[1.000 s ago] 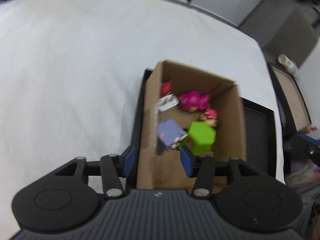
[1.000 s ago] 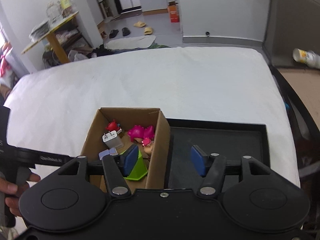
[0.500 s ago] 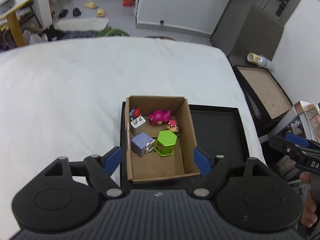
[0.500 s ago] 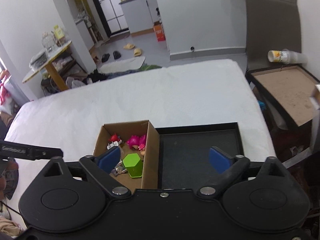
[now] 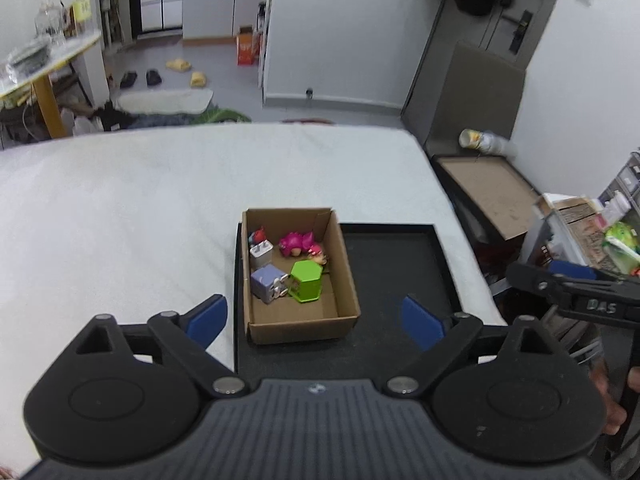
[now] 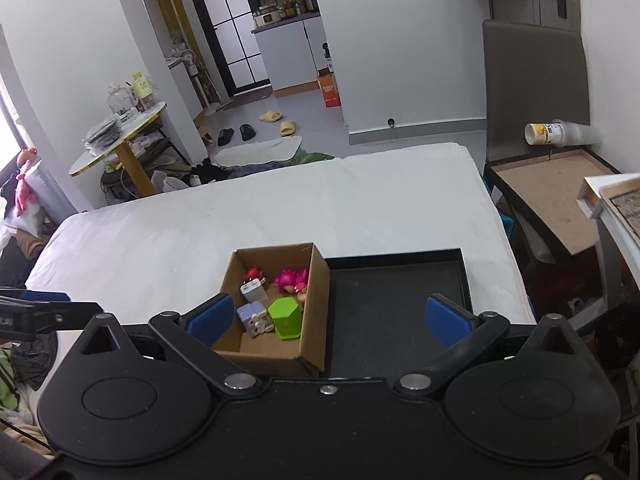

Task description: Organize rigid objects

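An open cardboard box (image 5: 344,280) (image 6: 316,312) stands on the left part of a black tray (image 5: 400,256) (image 6: 400,292) on a white bed. In the box lie a green hexagonal block (image 5: 306,281) (image 6: 285,317), a lavender cube (image 5: 267,283) (image 6: 250,316), a white charger plug (image 5: 261,253) (image 6: 253,292), a pink plush figure (image 5: 296,243) (image 6: 290,279) and a small red figure (image 5: 258,235) (image 6: 253,272). My left gripper (image 5: 316,318) is open and empty, high above and behind the box. My right gripper (image 6: 328,318) is open and empty, also raised well above the tray.
The white bed (image 5: 120,208) (image 6: 240,216) spreads to the left and far side. A brown side table (image 5: 488,196) (image 6: 560,188) with a toppled cup (image 5: 480,140) (image 6: 556,134) stands at right. A yellow-edged table (image 6: 116,144) and floor clutter lie beyond.
Both grippers have pulled up and back from the box and opened wider. The lavender cube, between the left fingers a second ago, now lies in the box.
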The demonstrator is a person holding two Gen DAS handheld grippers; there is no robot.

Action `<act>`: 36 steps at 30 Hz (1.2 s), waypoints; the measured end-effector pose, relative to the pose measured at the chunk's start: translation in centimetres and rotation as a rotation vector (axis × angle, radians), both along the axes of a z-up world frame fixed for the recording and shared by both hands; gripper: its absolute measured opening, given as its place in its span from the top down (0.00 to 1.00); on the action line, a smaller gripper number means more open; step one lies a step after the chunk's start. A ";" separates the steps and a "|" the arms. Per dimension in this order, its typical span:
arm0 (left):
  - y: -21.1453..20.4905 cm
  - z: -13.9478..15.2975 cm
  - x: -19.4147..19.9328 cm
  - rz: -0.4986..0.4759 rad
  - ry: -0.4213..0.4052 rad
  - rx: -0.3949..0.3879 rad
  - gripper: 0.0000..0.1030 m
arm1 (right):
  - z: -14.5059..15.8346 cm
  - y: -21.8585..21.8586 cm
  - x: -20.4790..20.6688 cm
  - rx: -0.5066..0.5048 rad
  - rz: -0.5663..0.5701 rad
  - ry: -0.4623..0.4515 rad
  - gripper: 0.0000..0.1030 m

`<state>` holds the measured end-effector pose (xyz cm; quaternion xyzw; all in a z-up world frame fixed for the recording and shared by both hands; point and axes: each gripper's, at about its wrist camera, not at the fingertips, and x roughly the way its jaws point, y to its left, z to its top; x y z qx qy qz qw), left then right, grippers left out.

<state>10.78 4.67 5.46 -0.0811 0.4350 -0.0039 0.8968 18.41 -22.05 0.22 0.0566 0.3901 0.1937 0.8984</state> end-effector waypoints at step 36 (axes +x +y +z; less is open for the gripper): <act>-3.6 2.0 -11.8 0.043 -0.184 -0.011 0.00 | 4.3 -3.1 -10.8 -0.056 -0.078 -0.124 0.00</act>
